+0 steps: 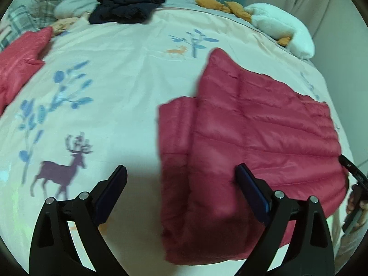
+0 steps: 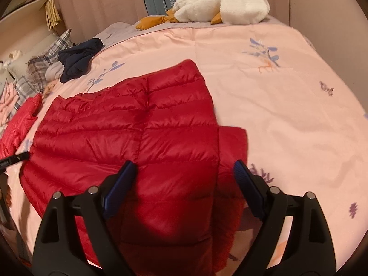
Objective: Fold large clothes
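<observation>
While the red down jacket (image 2: 128, 133) lies spread on the bed (image 2: 276, 105), both claws are above it with nothing between their fingers. The left claw (image 1: 181, 174) is wide open; its right finger is over the near edge of the jacket (image 1: 253, 124) and its left finger is over the bare bed cover (image 1: 119, 73), close to a printed deer (image 1: 62, 168). The right claw (image 2: 184, 170) is also wide open and holds nothing; the jacket fills the space under it. One side of the jacket is already folded over the body, and a narrow part, perhaps a sleeve, shows from under the fold in both views. In the left wrist view the right claw (image 1: 352, 170) appears only as a dark tip at the far right edge of the jacket. A second red garment (image 1: 18, 64) lies apart at the left side of the bed. A dark blue heap of clothes (image 2: 78, 57) is near the pillows, and a white plush goose (image 2: 220, 4) rests at the far edge.
</observation>
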### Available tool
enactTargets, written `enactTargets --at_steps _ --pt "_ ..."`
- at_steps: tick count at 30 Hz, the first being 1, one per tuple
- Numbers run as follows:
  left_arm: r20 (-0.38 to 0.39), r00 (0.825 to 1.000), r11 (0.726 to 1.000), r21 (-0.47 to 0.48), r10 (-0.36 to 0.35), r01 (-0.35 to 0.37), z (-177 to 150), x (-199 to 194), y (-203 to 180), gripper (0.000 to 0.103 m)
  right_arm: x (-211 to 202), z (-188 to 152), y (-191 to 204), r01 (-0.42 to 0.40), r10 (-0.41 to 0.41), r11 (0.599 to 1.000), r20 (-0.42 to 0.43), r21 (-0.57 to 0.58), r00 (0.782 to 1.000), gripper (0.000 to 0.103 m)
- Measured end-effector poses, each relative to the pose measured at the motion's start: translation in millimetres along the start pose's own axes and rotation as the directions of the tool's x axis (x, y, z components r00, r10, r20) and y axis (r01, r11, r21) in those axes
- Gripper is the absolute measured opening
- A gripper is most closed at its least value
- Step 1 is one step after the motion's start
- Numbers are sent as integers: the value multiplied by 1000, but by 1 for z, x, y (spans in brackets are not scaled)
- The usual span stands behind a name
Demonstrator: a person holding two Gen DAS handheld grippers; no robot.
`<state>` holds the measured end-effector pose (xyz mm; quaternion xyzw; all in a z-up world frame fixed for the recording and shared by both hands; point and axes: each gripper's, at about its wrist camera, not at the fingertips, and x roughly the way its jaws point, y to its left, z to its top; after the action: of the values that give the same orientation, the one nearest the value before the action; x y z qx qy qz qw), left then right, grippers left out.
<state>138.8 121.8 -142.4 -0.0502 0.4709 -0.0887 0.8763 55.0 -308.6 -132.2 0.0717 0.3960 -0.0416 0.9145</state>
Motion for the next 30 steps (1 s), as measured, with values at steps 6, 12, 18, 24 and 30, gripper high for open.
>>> enactTargets --at_steps 6,12,18,24,30 --pt "53 999 997 -82 0 5 12 -24 30 96 -23 17 -27 87 -92 994 64 72 994 89" --pt "102 995 999 37 -23 19 45 -33 -14 96 -39 49 0 2 -2 1000 130 3 991 89" --pt "77 995 967 249 -66 45 59 -9 -110 95 2 62 82 -139 142 978 8 -157 990 82" --pt "-29 998 931 359 -55 62 65 44 -174 83 62 59 135 -155 123 960 -144 -234 982 76" --pt "-98 995 947 316 -23 53 69 86 -159 80 87 64 120 -113 79 970 -161 -217 984 75"
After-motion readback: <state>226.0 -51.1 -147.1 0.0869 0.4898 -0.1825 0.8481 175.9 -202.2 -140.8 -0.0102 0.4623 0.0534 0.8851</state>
